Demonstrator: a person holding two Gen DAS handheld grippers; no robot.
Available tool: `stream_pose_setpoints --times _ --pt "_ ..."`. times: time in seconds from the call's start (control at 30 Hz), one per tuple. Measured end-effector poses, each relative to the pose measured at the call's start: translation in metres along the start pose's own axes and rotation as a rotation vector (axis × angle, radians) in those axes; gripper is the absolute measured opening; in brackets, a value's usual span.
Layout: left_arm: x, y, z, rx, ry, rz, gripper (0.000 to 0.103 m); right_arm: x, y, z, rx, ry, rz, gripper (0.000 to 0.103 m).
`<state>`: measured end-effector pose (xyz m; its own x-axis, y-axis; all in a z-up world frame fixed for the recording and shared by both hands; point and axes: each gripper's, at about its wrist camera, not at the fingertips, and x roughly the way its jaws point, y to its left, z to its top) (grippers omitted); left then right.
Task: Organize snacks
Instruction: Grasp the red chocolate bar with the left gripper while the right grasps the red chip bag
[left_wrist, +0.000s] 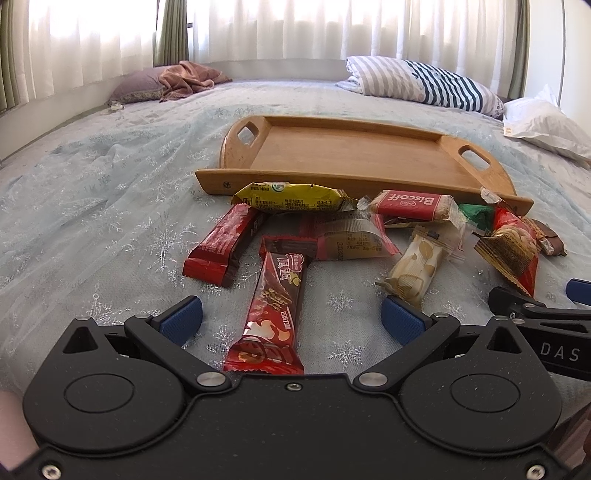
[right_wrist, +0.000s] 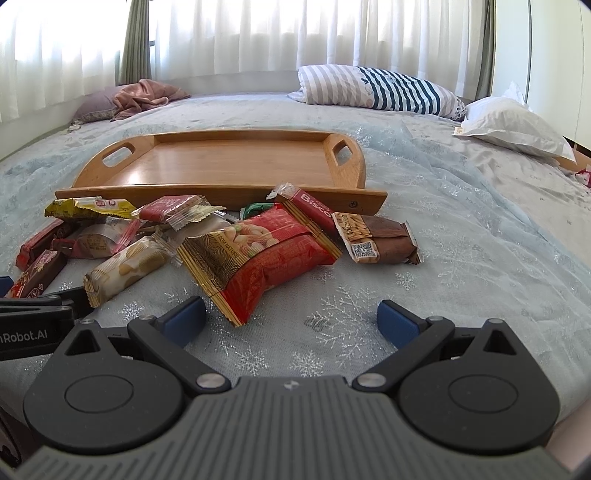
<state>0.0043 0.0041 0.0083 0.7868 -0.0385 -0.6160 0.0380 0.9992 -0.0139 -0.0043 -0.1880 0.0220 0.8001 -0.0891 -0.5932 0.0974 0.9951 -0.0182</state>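
A wooden tray (left_wrist: 354, 155) (right_wrist: 221, 166) with two handles lies on the bed, nothing in it. Several wrapped snacks lie loose in front of it. My left gripper (left_wrist: 291, 317) is open, low over the sheet, and a red chocolate bar (left_wrist: 273, 306) lies lengthwise between its blue fingers without touching them. A beige cracker pack (left_wrist: 413, 269) rests by its right finger. My right gripper (right_wrist: 291, 317) is open with only sheet between its fingers; a red nut bag (right_wrist: 258, 254) lies just beyond its left finger. A red Biscoff pack (left_wrist: 410, 205) and a yellow bar (left_wrist: 291, 197) lie against the tray's near rail.
The bed carries a pale blue snowflake sheet (right_wrist: 461, 258). A striped pillow (left_wrist: 424, 81), a white pillow (right_wrist: 517, 125) and a mauve pillow with a pink cloth (left_wrist: 173, 79) lie at the far side under curtained windows. A brown wafer pack (right_wrist: 384, 243) sits right of the pile.
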Motion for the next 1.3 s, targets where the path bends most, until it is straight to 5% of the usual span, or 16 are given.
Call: stream_pose_setpoints --times 0.37,0.57,0.67,0.93,1.3 --pt "-0.017 0.004 -0.003 0.077 0.018 -0.064 0.100 -0.014 -0.013 0.021 0.121 0.008 0.165 0.100" --pt "-0.016 0.006 0.002 0.076 0.006 -0.086 0.081 0.011 -0.018 0.032 0.208 0.032 0.178 0.100" --pt "-0.014 0.007 0.005 0.064 0.000 -0.095 0.063 0.023 -0.028 0.034 0.302 0.048 0.183 0.098" --pt "-0.010 0.005 0.009 0.070 -0.015 -0.100 0.031 0.032 -0.030 0.042 0.334 0.051 0.160 0.081" --pt "-0.007 0.003 0.010 0.116 -0.029 -0.128 0.023 0.030 -0.031 0.044 0.332 0.064 0.178 0.068"
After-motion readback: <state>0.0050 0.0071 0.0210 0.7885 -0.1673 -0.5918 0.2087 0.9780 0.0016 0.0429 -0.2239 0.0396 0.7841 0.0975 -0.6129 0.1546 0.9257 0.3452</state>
